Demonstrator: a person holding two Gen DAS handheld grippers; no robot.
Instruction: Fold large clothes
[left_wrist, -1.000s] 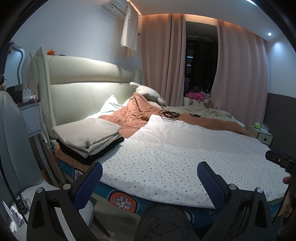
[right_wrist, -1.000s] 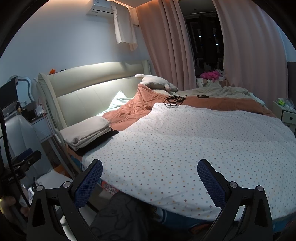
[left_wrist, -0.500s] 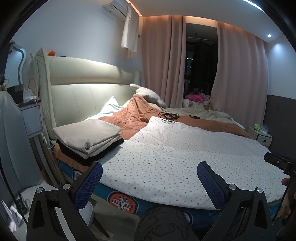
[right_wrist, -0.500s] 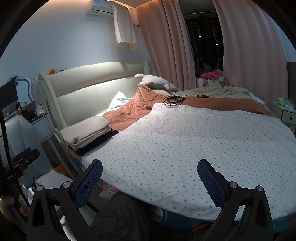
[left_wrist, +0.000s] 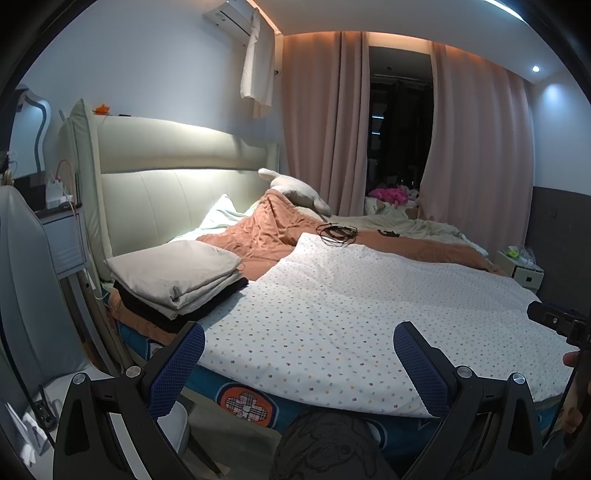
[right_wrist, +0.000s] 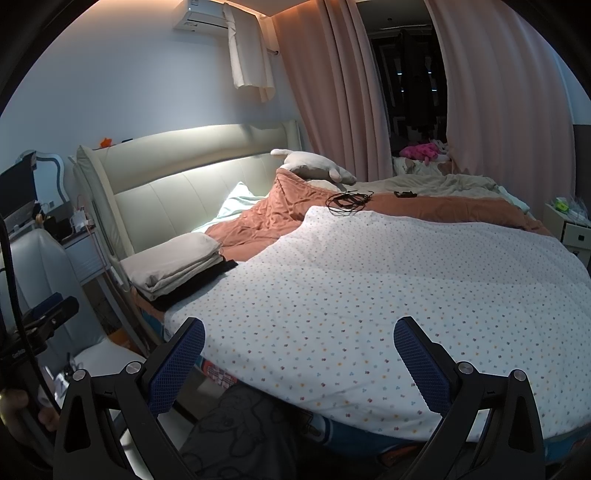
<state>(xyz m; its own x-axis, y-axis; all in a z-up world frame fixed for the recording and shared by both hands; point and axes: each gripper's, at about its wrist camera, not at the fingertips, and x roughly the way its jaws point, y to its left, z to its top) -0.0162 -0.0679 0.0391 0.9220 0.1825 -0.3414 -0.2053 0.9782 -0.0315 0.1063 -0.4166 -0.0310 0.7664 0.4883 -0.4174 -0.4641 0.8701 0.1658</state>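
Observation:
A large white sheet with small coloured dots (left_wrist: 362, 306) lies spread flat over the bed; it also shows in the right wrist view (right_wrist: 388, 288). My left gripper (left_wrist: 295, 363) is open and empty, held in the air before the bed's near edge. My right gripper (right_wrist: 295, 363) is open and empty, also above the near edge. Neither touches the sheet. A folded stack of beige and black cloth (left_wrist: 173, 277) sits at the bed's left corner, and shows in the right wrist view (right_wrist: 177, 266).
An orange quilt (left_wrist: 266, 236) and a grey pillow (left_wrist: 295, 190) lie behind the sheet. A black cable coil (left_wrist: 336, 232) rests on its far edge. A padded headboard (left_wrist: 166, 177) stands left, a nightstand (left_wrist: 521, 267) right, and curtains (left_wrist: 325, 122) behind.
The left wrist view has shifted slightly, so the bed sits a little lower and farther. The sheet and stack have not moved. Both grippers stay open.

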